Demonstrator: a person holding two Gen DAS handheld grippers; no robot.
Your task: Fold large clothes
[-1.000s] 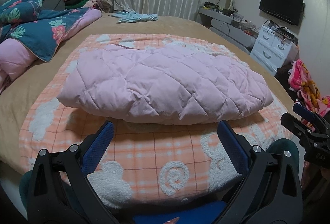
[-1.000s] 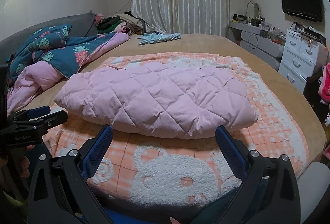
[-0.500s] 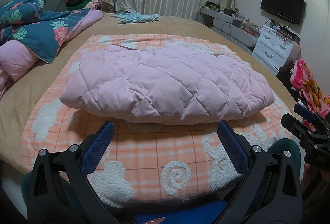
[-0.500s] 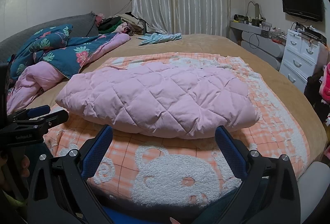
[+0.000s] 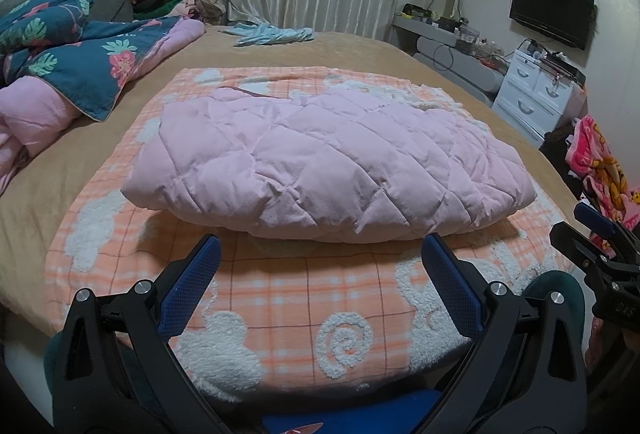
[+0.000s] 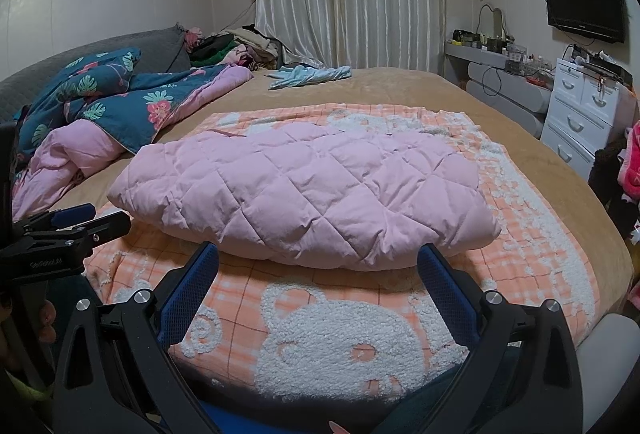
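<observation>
A pink quilted garment (image 5: 328,162) (image 6: 308,194) lies folded into a thick oblong bundle on an orange checked blanket (image 5: 304,298) (image 6: 532,234) spread over the bed. My left gripper (image 5: 320,254) hangs open just short of the bundle's near edge, nothing between its blue pads. My right gripper (image 6: 318,262) is open too, level with the bundle's near right side and touching nothing. Each gripper shows at the edge of the other's view: the right one (image 5: 592,234) and the left one (image 6: 80,222).
A blue floral duvet (image 6: 100,102) and a pink quilt (image 6: 64,158) are heaped at the left of the bed. A light blue cloth (image 6: 308,74) lies at the far end. A white drawer chest (image 6: 580,114), a wall TV (image 6: 584,10) and a bright pink cloth (image 5: 600,166) stand to the right.
Both grippers have eased slightly nearer the pink bundle. Both stay open, and the bundle has not moved.
</observation>
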